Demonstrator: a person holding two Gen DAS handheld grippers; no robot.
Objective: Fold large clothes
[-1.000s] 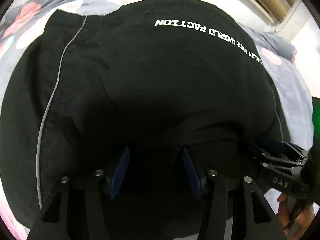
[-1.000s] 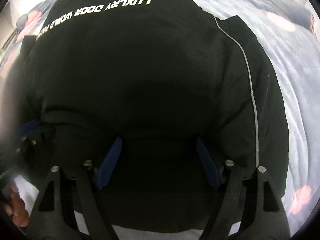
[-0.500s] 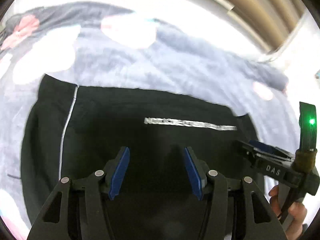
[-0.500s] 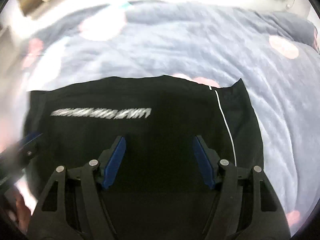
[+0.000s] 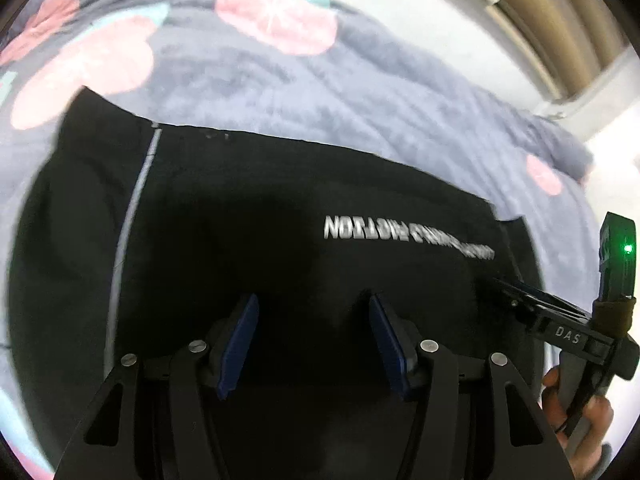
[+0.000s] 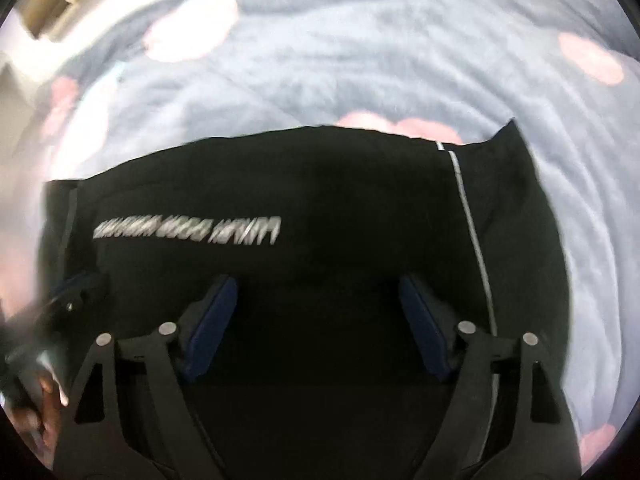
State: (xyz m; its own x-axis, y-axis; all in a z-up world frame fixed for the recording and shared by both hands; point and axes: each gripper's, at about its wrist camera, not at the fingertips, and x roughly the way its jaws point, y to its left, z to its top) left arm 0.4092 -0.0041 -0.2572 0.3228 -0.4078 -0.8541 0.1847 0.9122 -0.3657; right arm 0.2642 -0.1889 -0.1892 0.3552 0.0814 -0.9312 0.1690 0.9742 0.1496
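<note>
A black garment (image 5: 280, 200) lies folded flat on the bed, with white lettering (image 5: 400, 234) and a thin white stripe (image 5: 132, 208) down one side. My left gripper (image 5: 311, 304) hovers over its near part, jaws opening, nothing pinched between the blue pads. The right wrist view shows the same garment (image 6: 320, 184), its lettering (image 6: 188, 230) blurred and the stripe (image 6: 472, 232) at the right. Above it my right gripper (image 6: 317, 284) has its jaws opening wide, with only fabric lying below them. Each gripper shows at the edge of the other's view, held by a hand (image 5: 592, 412).
A grey-blue fleece blanket (image 5: 360, 92) with pink blotches covers the bed all round the garment (image 6: 360, 40). A pale wall and wooden slats (image 5: 560, 20) stand beyond the bed's far right corner.
One second ago the black fabric filled both views close to the cameras. It now lies flat and further off, with blanket showing beyond it. Both grippers have drawn back and up.
</note>
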